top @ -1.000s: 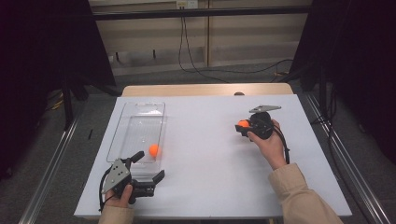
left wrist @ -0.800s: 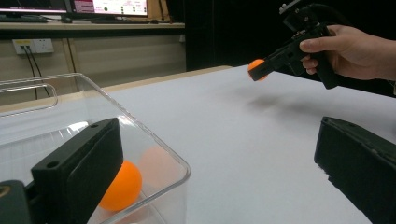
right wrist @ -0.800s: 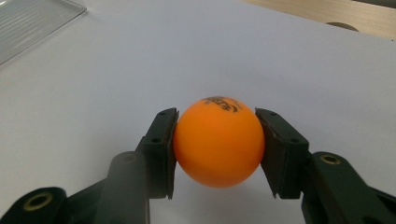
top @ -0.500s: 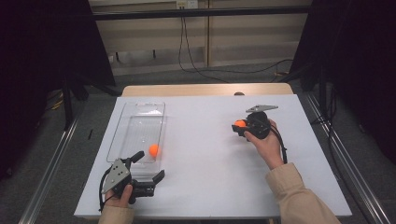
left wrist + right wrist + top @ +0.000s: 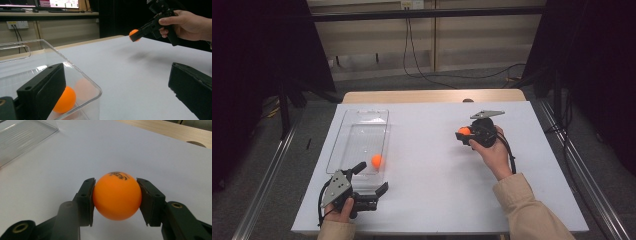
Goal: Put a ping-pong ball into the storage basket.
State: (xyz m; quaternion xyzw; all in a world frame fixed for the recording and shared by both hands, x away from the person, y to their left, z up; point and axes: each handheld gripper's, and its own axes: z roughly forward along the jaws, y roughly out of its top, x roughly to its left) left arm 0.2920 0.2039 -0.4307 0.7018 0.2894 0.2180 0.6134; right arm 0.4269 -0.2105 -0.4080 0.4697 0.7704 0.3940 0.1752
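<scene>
The right claw (image 5: 116, 202) is clamped on an orange ping-pong ball (image 5: 117, 195), pads squeezing it from both sides and holding it clear of the white tabletop (image 5: 432, 175) at the right of centre in the high view, presumably so it can be carried over. The clear plastic bin (image 5: 359, 140) at the left already holds a second orange ball (image 5: 376, 160) (resting by its near wall). The left claw (image 5: 373, 176) waits at the lower left, jaws spread wide and gripping nothing, one jaw by the bin's corner, probably to steady it.
</scene>
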